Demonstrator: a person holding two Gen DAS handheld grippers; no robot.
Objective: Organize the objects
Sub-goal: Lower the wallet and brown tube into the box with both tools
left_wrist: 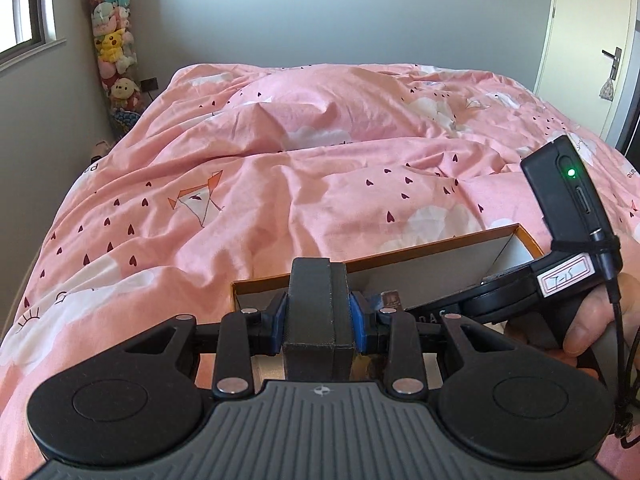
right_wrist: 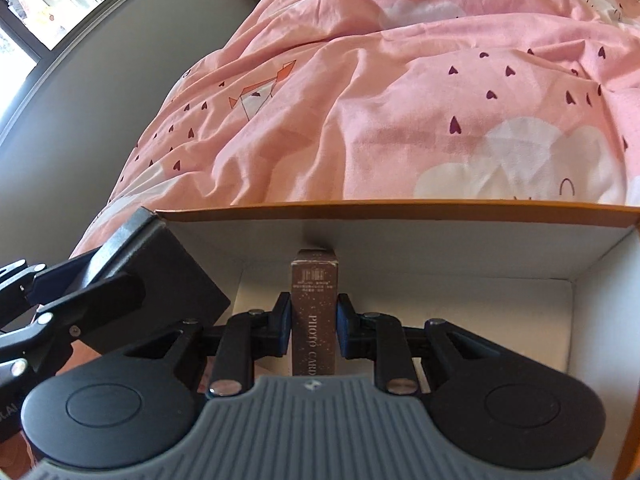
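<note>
An open cardboard box with an orange rim (left_wrist: 432, 249) and white inside lies on the bed; in the right wrist view its far wall (right_wrist: 420, 232) fills the middle. My left gripper (left_wrist: 318, 322) is shut on a black box (left_wrist: 316, 308) held over the cardboard box's left end; the black box also shows in the right wrist view (right_wrist: 160, 276). My right gripper (right_wrist: 314, 322) is shut on a slim brown box printed "PHOTO CARD" (right_wrist: 314, 308), held inside the cardboard box near its far wall. The right gripper also shows in the left wrist view (left_wrist: 460, 304).
A pink quilt with hearts and clouds (left_wrist: 320, 160) covers the bed. A tall clear tube of plush toys (left_wrist: 114, 52) stands in the far left corner by a window (left_wrist: 24, 12). A white door (left_wrist: 592, 52) is at the far right.
</note>
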